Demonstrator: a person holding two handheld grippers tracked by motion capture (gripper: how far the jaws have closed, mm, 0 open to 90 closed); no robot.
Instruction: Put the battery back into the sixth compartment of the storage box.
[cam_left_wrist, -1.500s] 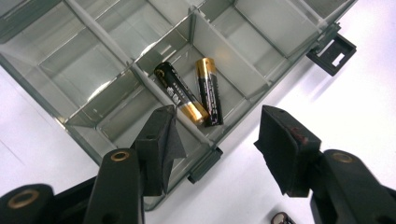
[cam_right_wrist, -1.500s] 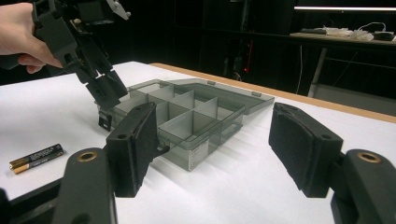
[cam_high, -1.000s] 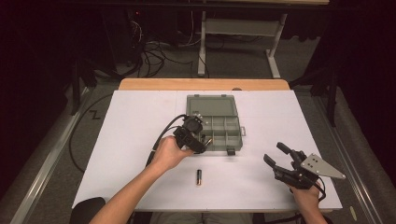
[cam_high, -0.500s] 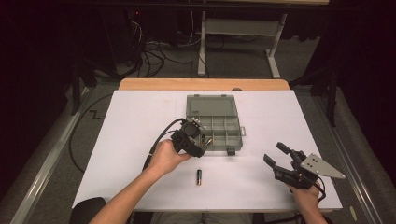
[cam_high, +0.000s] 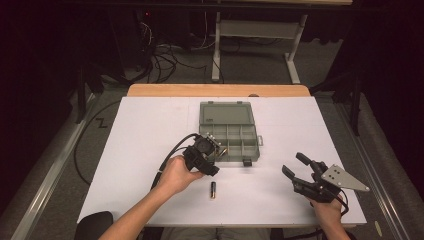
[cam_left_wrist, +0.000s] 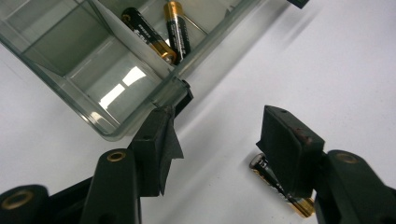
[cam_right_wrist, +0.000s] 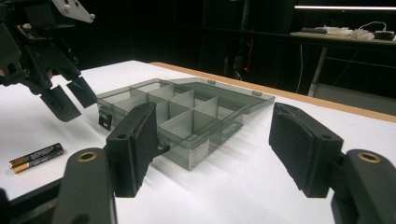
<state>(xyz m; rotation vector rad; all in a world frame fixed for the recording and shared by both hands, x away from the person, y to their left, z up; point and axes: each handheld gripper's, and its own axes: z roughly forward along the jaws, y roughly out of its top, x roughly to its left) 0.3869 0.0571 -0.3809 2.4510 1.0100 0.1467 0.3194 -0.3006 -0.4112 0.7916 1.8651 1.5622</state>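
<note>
- The work in hand looks like loading AA batteries into the compartment box (cam_high: 229, 136), a clear grey organiser lying open on the white bench (cam_high: 135, 130), its lid folded flat on the far side.
- Done, by the look of it: two batteries (cam_left_wrist: 159, 32) lie side by side in one compartment at the box's near-left corner, as the left gripper view shows. The other compartments that can be seen appear empty.
- Left to do: one loose battery (cam_high: 212, 190) lies on the bench, just in front of the box and apart from it.
- The left gripper (cam_high: 204, 156) hangs over the near-left corner of the box with its jaws apart and nothing between them. In its own view the loose battery (cam_left_wrist: 280, 191) sits beside the right-hand jaw, partly hidden by it.
- The right gripper (cam_high: 294, 166) rests low at the right of the bench, well apart from the box, jaws spread wide and empty.
- My judgement: the job is past halfway for the batteries in sight; picking up the last one and dropping it in remains.
</note>
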